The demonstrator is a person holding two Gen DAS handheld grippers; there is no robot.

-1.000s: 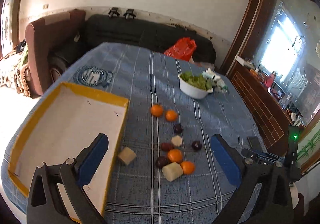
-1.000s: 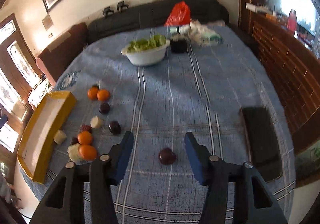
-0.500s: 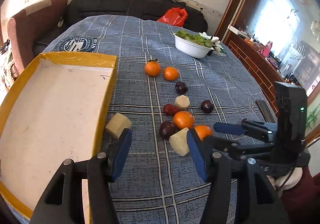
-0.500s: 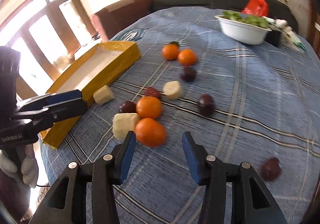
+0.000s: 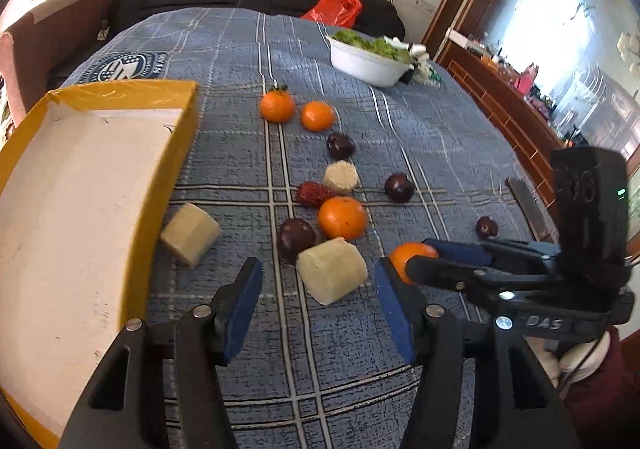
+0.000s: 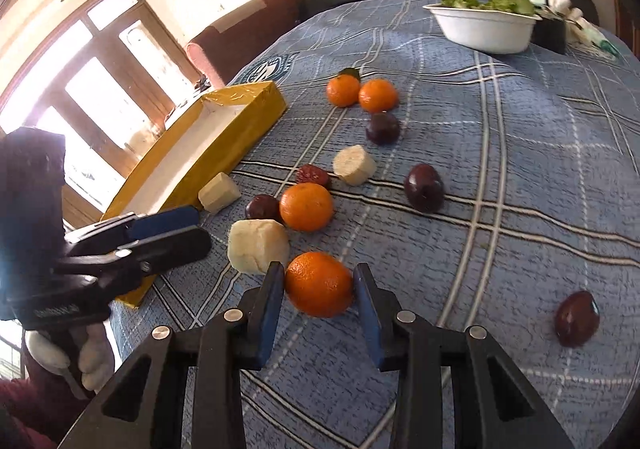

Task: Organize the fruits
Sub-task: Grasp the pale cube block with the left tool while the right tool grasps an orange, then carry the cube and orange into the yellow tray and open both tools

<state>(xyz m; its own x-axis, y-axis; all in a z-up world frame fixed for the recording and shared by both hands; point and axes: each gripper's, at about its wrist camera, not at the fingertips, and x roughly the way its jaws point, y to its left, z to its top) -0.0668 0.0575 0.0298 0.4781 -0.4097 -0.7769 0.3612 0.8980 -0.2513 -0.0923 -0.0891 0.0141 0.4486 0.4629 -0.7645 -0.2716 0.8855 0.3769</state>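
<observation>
Two grippers work over a blue plaid cloth (image 6: 520, 177) strewn with fruit. At far left lies the yellow tray (image 5: 182, 153), its white floor bare, with a pale chunk (image 5: 191, 233) just beside its right wall. The left gripper (image 5: 318, 299) hangs with jaws wide apart and nothing between them; a second pale block (image 5: 332, 275) sits on the cloth just ahead of the gap, a dark plum (image 5: 296, 237) touching its far side. Beyond these lie an orange (image 5: 343, 217), a reddish fruit (image 5: 314, 193), a pale round slice (image 5: 341, 177) and another plum (image 5: 399, 187); farther back are two more oranges (image 5: 296, 111) and a plum (image 5: 340, 146). To the right, the right gripper (image 6: 319, 287) has its jaws narrowed around the near orange (image 6: 319, 285), both pads at its sides; whether they truly press it is hard to tell. The pale block crowds its left finger. A lone plum (image 6: 577, 313) lies well apart at far right, and a white bowl (image 6: 484, 35) of greens stands at the far end.
</observation>
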